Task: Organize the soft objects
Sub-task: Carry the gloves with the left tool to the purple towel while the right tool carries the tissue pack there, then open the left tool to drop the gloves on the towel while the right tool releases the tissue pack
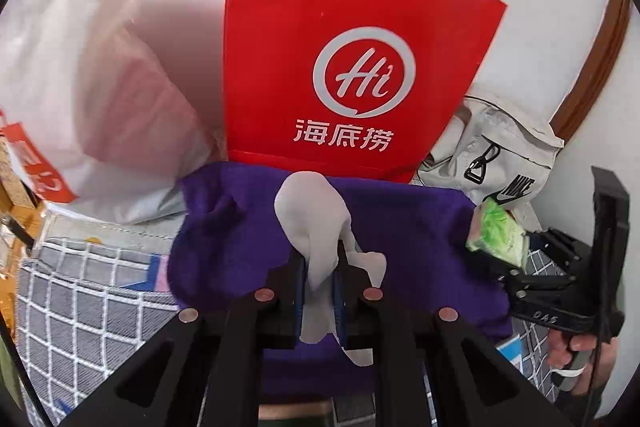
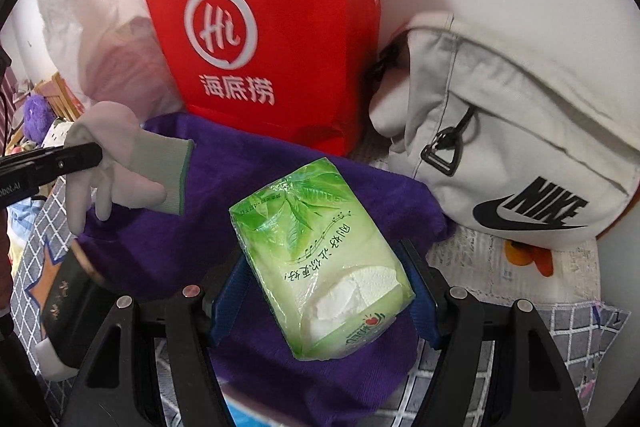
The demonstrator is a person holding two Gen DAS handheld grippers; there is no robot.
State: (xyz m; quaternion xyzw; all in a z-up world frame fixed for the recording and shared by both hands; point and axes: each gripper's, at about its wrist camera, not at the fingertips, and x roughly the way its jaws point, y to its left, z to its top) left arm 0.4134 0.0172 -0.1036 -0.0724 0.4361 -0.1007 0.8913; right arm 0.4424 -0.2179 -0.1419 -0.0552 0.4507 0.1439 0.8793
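Left wrist view
Left gripper (image 1: pixel 320 283): jaws narrow, clamped on a pale grey glove (image 1: pixel 316 223), which hangs above a purple cloth (image 1: pixel 224 251).
Right gripper (image 1: pixel 516 267): at the right edge, carrying a green tissue pack (image 1: pixel 498 233).
Backdrop: red paper bag (image 1: pixel 340 39) upright behind the cloth; white Nike bag (image 1: pixel 508 163) to its right; checked bedding (image 1: pixel 80 303) below.

Right wrist view
Right gripper (image 2: pixel 320 291): jaws wide, blue pads pressing both sides of the tissue pack (image 2: pixel 320 275), held over the purple cloth (image 2: pixel 256 179).
Left gripper (image 2: pixel 90 151): enters from the left, gripping the glove (image 2: pixel 128 167), fingers dangling.
Nike bag (image 2: pixel 500 131): beside the red paper bag (image 2: pixel 280 27).
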